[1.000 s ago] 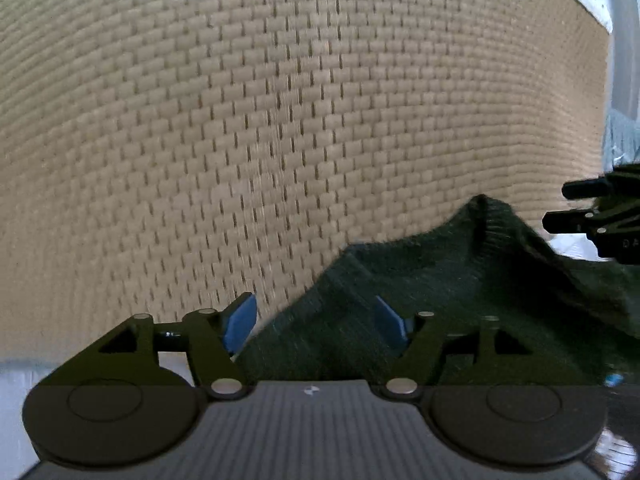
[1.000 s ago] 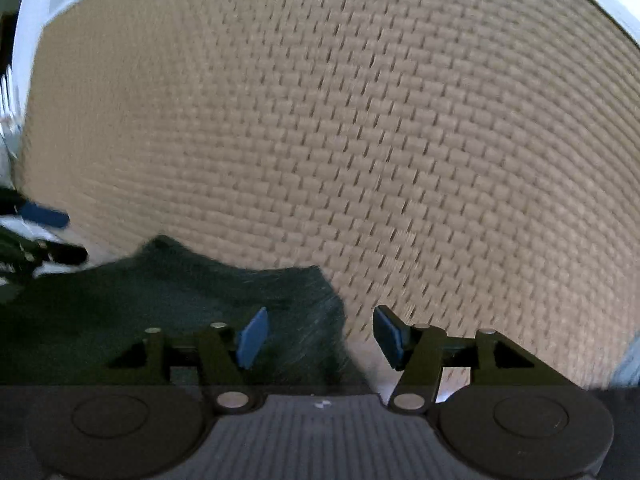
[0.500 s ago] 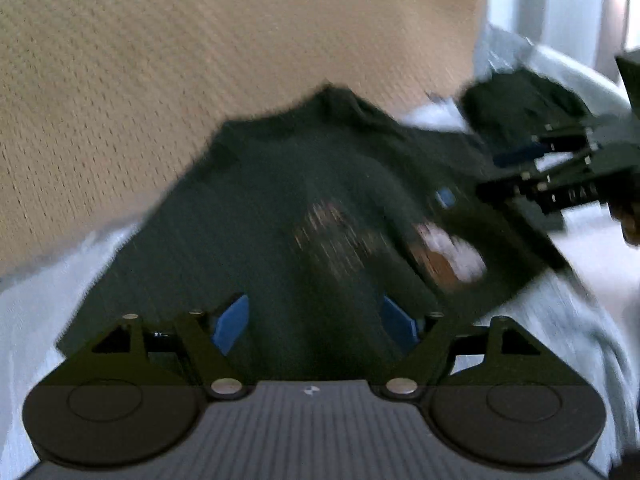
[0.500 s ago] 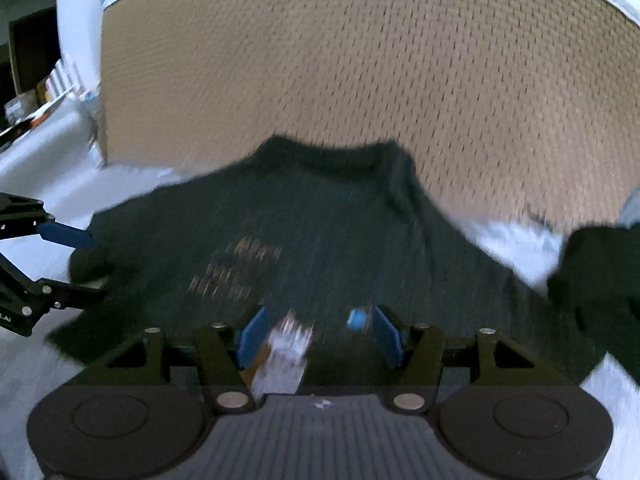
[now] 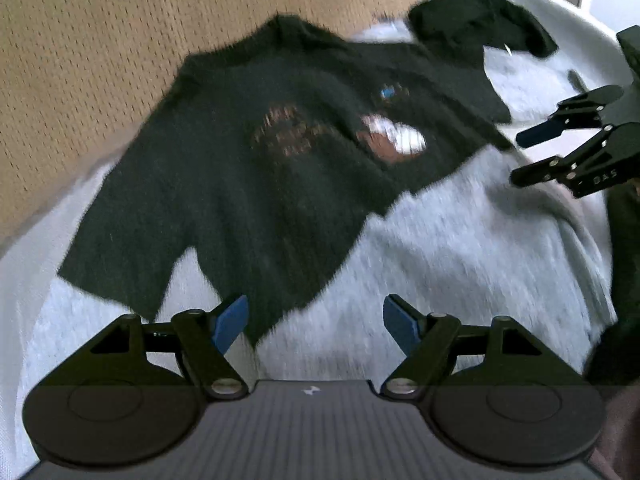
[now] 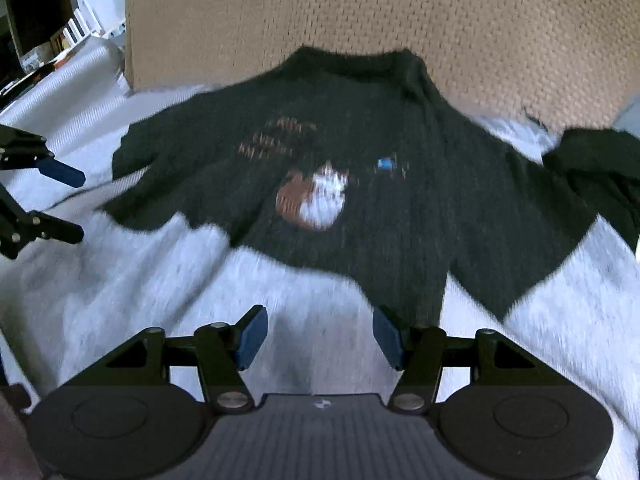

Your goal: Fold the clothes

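Observation:
A dark green knitted sweater (image 5: 256, 168) with a brown and white picture on its chest lies spread on a light grey bed cover (image 5: 460, 264), its collar against a tan woven headboard (image 5: 80, 60). It also shows in the right wrist view (image 6: 360, 200). My left gripper (image 5: 314, 322) is open and empty, just short of the sweater's hem. My right gripper (image 6: 318, 336) is open and empty at the hem too. Each gripper shows in the other's view, the right one (image 5: 560, 152) and the left one (image 6: 40, 196).
A second dark garment (image 5: 480, 20) lies at the far right of the bed, also in the right wrist view (image 6: 600, 168). The bed cover (image 6: 140, 280) is wrinkled. Shelves and dark furniture (image 6: 36, 32) stand beyond the bed's left side.
Both grippers have pulled back from the headboard and the collar end, so the whole sweater now lies in view. Both stay open and empty. The frames are motion-blurred.

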A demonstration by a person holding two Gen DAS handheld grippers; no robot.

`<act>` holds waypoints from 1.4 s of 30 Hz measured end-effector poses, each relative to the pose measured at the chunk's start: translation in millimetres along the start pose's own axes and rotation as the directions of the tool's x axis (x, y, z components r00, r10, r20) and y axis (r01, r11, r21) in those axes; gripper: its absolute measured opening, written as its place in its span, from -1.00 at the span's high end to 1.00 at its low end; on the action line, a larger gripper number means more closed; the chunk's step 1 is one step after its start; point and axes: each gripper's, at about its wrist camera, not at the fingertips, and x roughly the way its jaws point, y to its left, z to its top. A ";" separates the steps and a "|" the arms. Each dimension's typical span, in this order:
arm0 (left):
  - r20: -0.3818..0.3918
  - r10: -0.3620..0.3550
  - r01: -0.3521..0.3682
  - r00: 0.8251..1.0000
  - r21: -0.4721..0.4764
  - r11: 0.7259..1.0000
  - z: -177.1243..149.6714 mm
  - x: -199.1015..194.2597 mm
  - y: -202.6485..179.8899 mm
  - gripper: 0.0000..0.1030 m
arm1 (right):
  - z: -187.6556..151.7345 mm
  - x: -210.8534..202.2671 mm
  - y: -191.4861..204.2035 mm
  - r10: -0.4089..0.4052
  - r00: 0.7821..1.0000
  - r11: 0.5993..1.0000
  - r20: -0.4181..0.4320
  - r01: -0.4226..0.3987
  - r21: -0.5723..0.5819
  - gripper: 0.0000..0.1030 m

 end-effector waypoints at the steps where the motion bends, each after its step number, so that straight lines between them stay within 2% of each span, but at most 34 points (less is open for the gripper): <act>1: -0.017 -0.008 0.008 1.000 0.001 1.000 -2.4 -1.3 0.2 -0.51 | -4.3 -2.8 0.9 0.000 1.000 1.000 -0.006 0.000 0.004 -0.20; 3: -0.039 -0.016 0.017 0.999 0.012 1.000 -7.2 -4.2 -0.4 -0.51 | -14.2 -6.7 3.0 -0.004 1.000 1.000 -0.025 0.004 0.013 -0.20; 6: -0.013 -0.002 0.002 1.000 0.055 0.998 -15.2 -11.0 0.6 -0.51 | -28.1 -8.9 5.7 0.011 0.998 1.000 -0.067 -0.010 0.024 -0.20; 8: -0.008 -0.009 0.009 1.000 0.033 0.999 -20.2 -14.5 9.3 -0.51 | -36.3 -10.6 8.2 0.014 0.996 1.000 -0.088 -0.013 0.016 -0.19; 11: -0.051 -0.041 0.039 0.998 -0.028 0.999 -27.0 -12.0 23.9 -0.51 | -45.1 -14.5 9.9 0.017 0.993 1.000 -0.113 -0.015 0.023 -0.19; 16: -0.157 -0.109 0.101 0.982 -0.057 0.993 -38.7 4.4 32.4 -0.51 | -56.8 -19.0 9.4 0.019 0.989 0.999 -0.146 -0.013 0.043 -0.19; 19: -0.190 -0.139 0.130 0.972 -0.060 0.990 -39.7 10.3 33.3 -0.49 | -63.3 -19.3 6.6 0.020 0.985 0.998 -0.171 -0.009 0.062 -0.19; 22: -0.212 -0.118 0.119 0.970 -0.009 0.993 -36.2 12.1 31.8 -0.46 | -67.6 -20.2 3.3 0.009 0.982 0.998 -0.189 0.004 0.067 -0.19; 27: -0.230 -0.126 0.122 0.965 -0.029 0.992 -34.2 17.7 38.8 -0.47 | -71.3 -18.1 -4.4 0.033 0.978 0.994 -0.208 -0.010 0.110 -0.19; 31: -0.280 -0.151 0.148 0.948 -0.033 0.988 -34.9 29.4 39.7 -0.49 | -75.3 -14.2 -3.8 0.074 0.977 0.988 -0.201 -0.045 0.146 -0.21; 34: -0.312 -0.170 0.167 0.935 -0.036 0.985 -37.2 39.4 38.0 -0.51 | -80.2 -15.8 6.4 0.072 0.981 0.994 -0.179 -0.056 0.092 -0.22; 37: -0.333 -0.177 0.187 0.926 -0.003 0.982 -39.9 44.9 32.0 -0.42 | -83.9 -19.5 11.6 0.103 0.983 0.994 -0.151 -0.097 0.050 0.22; 38: -0.330 -0.177 0.193 0.927 0.017 0.981 -41.1 43.3 29.8 -0.21 | -83.2 -21.1 13.3 0.113 0.982 0.994 -0.150 -0.109 0.033 0.54; 39: -0.323 -0.178 0.200 0.930 0.037 0.979 -42.5 40.7 27.9 -0.10 | -82.4 -22.7 15.0 0.122 0.981 0.993 -0.150 -0.121 0.016 0.68; 40: -0.317 -0.179 0.207 0.932 0.058 0.977 -43.8 38.1 26.0 0.10 | -81.5 -24.7 16.5 0.127 0.981 0.992 -0.148 -0.129 -0.002 0.70; 42: -0.305 -0.195 0.221 0.932 0.053 0.974 -45.4 30.9 28.5 0.35 | -78.7 -32.6 11.3 0.118 0.984 0.993 -0.131 -0.120 -0.006 0.75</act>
